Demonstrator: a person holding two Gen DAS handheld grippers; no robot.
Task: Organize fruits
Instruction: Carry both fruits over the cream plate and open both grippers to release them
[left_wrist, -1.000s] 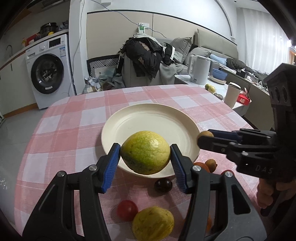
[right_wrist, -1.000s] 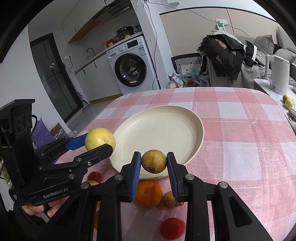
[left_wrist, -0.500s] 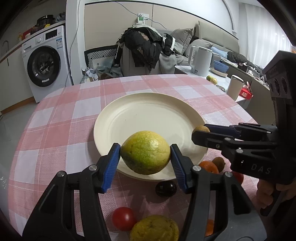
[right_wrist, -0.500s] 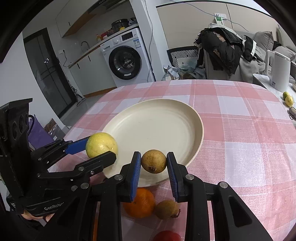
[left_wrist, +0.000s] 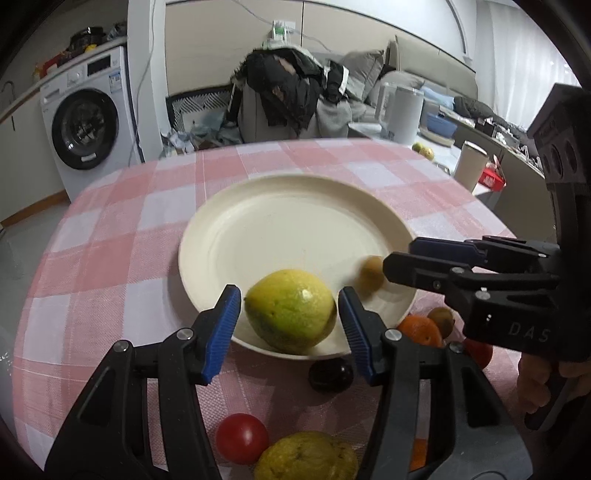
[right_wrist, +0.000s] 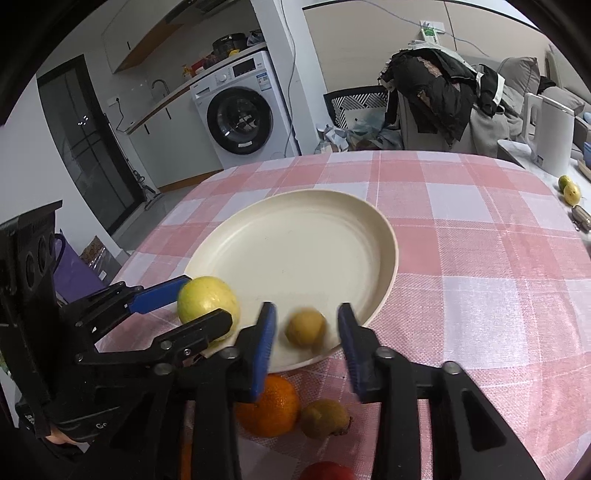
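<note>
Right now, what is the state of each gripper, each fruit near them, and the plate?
Left gripper: open, not touching the lemon between its jaws.
Right gripper: open, jaws have just been opening.
Lemon: lying on the plate at its near rim.
Small brown fruit: blurred, free between the right jaws, over the plate.
Plate: upright, otherwise bare.

Cream round plate (left_wrist: 295, 206) sits mid-table on the pink checked tablecloth (left_wrist: 110, 258); large yellow-green lemon (left_wrist: 290, 310) and small brown round fruit (left_wrist: 371, 274) lie in its near part. Before the rim: orange (right_wrist: 267, 404), kiwi (right_wrist: 325, 419), dark plum (left_wrist: 330, 374), red tomato (left_wrist: 242, 437).
</note>
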